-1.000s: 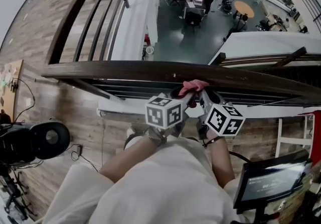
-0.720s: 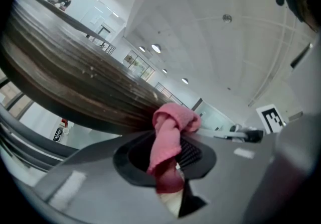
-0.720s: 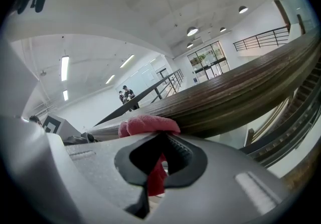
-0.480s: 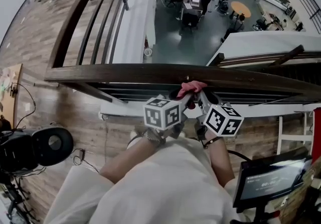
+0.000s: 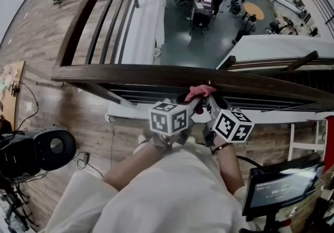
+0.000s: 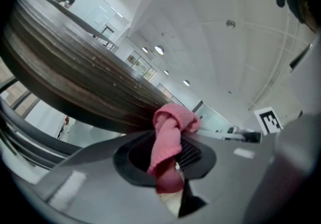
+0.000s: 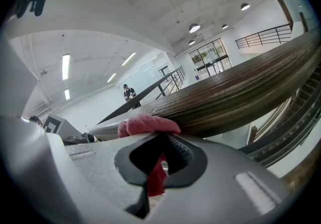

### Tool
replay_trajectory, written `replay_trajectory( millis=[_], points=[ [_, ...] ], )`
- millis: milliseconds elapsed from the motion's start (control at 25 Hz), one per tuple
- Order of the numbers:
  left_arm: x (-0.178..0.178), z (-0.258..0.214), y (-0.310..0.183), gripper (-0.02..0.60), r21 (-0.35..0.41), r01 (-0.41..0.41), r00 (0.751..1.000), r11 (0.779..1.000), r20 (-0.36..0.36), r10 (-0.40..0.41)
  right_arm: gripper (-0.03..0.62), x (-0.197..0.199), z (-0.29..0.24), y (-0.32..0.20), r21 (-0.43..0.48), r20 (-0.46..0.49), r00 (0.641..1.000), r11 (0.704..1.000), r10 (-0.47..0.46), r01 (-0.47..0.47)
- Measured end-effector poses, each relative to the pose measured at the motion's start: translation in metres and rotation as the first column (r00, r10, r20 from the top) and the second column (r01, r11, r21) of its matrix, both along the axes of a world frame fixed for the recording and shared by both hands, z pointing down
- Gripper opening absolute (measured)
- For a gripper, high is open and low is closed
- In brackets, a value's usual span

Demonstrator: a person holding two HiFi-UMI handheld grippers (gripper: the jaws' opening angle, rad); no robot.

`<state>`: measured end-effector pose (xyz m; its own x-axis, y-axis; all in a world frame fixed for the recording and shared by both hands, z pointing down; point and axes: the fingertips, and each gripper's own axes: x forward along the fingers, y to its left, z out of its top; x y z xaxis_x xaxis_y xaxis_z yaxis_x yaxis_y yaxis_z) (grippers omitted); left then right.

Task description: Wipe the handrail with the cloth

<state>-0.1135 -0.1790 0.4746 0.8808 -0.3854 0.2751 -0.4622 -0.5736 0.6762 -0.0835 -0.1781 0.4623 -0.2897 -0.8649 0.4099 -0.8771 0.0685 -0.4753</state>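
A dark wooden handrail (image 5: 156,74) runs left to right across the head view. A bunched pink cloth (image 5: 200,91) sits at its near edge. Both grippers hold that cloth from the near side: my left gripper (image 5: 194,102) and my right gripper (image 5: 209,102) are side by side, each shut on it. In the left gripper view the cloth (image 6: 170,132) hangs pinched between the jaws (image 6: 168,168), just under the handrail (image 6: 75,82). In the right gripper view the cloth (image 7: 148,126) bulges above the jaws (image 7: 156,168), against the handrail (image 7: 235,102).
Beyond the rail is a drop to a lower floor with people at tables (image 5: 209,2). Dark balusters (image 5: 104,23) run away at the left. A black round device (image 5: 36,148) stands low left and a screen (image 5: 282,185) low right.
The view has shifted slightly; both grippers and the pink cloth keep the same place at the handrail.
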Motion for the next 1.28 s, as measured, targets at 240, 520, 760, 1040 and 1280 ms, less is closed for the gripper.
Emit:
replay_trajectory(
  millis=[240,520,760,1040,1280],
  points=[
    [-0.021,0.0,-0.005,0.089,0.007,0.0,1.0,1.0,0.009,0.0,0.002,-0.021,0.001,-0.005,-0.012,0.007,1.0,1.0,-0.007,0.007],
    [-0.052,0.0,-0.014,0.089,0.011,0.024,1.0,1.0,0.015,-0.024,0.002,-0.051,0.001,-0.015,-0.017,0.012,1.0,1.0,-0.01,0.01],
    [-0.081,-0.001,-0.022,0.089,0.003,0.042,0.999,0.999,0.007,-0.042,0.002,-0.08,0.0,-0.023,-0.025,0.006,1.0,0.999,-0.029,0.029],
    [-0.115,-0.002,-0.031,0.089,0.002,0.078,0.997,0.997,0.003,-0.078,0.002,-0.114,-0.001,-0.033,-0.026,0.008,0.998,0.998,-0.062,0.062],
    [-0.155,-0.002,-0.043,0.089,0.028,0.125,0.992,0.992,0.02,-0.126,0.002,-0.153,0.0,-0.044,-0.024,0.006,0.997,0.997,-0.079,0.079]
  ],
)
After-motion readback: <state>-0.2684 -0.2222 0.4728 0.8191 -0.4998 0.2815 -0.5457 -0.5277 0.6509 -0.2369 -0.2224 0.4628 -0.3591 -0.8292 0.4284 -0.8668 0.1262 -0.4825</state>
